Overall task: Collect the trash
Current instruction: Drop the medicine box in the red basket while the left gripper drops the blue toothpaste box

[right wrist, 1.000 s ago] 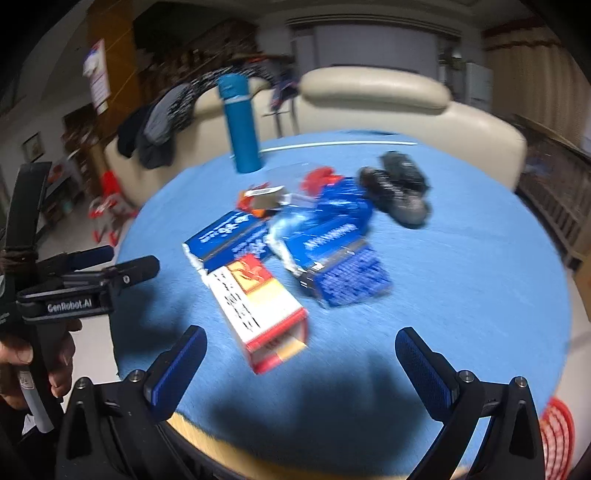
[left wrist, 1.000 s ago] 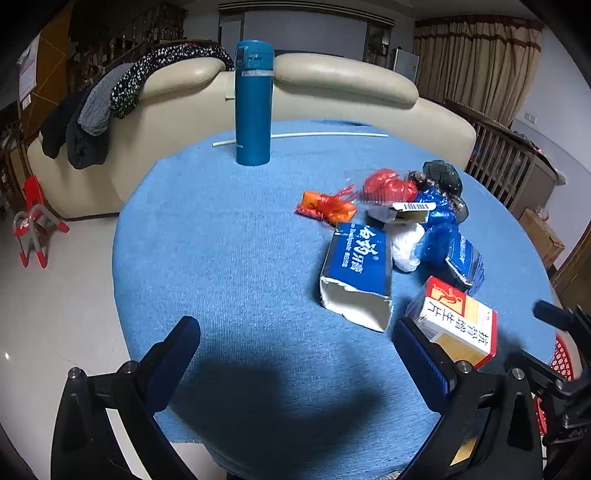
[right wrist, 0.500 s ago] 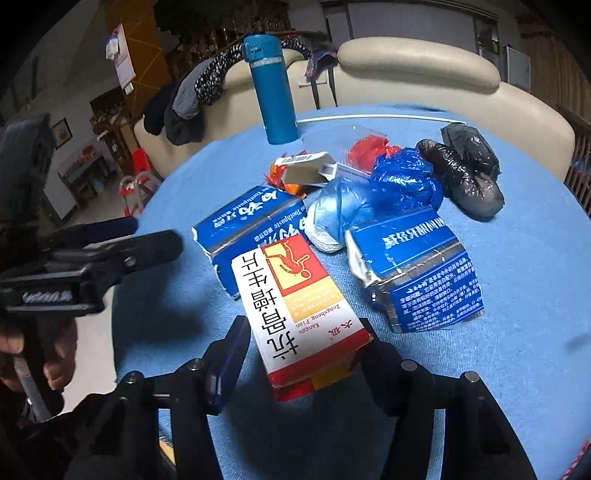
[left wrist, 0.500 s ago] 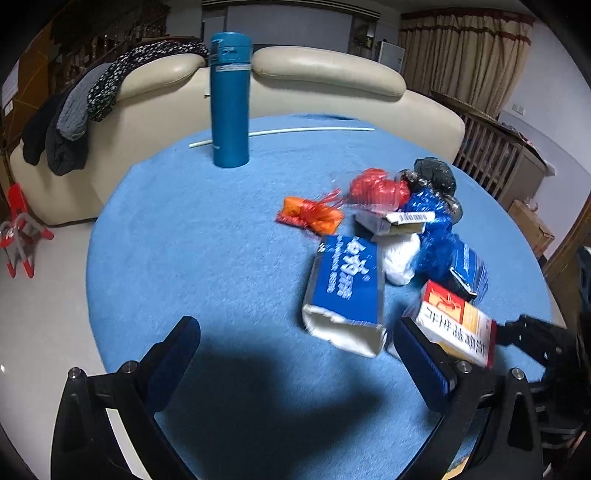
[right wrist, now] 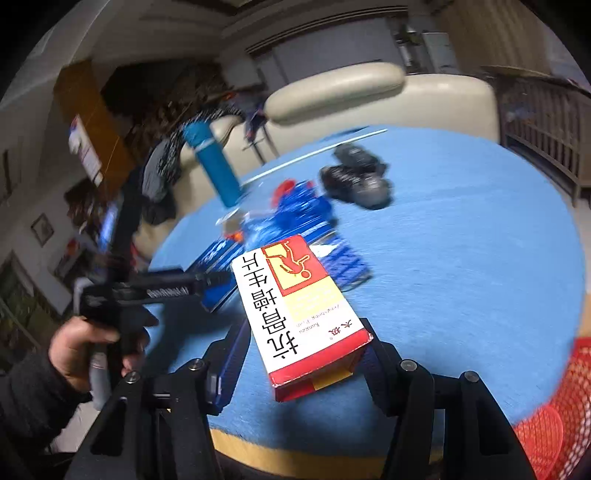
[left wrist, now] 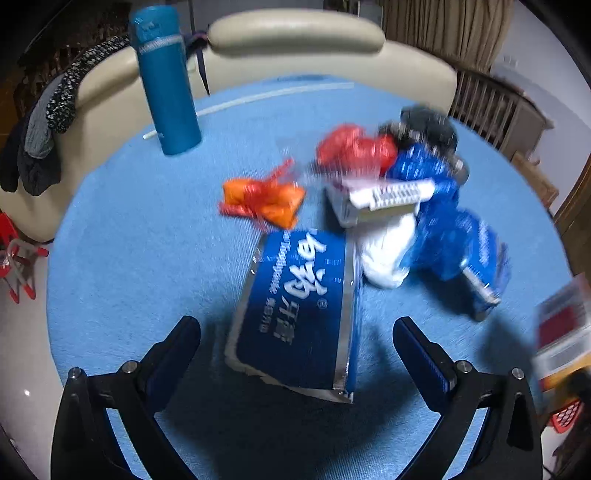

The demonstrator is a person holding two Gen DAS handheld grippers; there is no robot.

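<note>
Red-and-white carton is sitting clamped between my right gripper fingers, raised over the table edge. My left gripper is closing its 2 fingers around the blue box, not yet pressing it. Beyond it, orange wrapper, red bag and blue bags are lying heaped near the flask.

Glossy cardboard box, matt tablecloth

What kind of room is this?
Probably a home living room: a cream leather sofa draped with clothes stands behind the round blue-clothed table, and brown curtains hang beyond.
</note>
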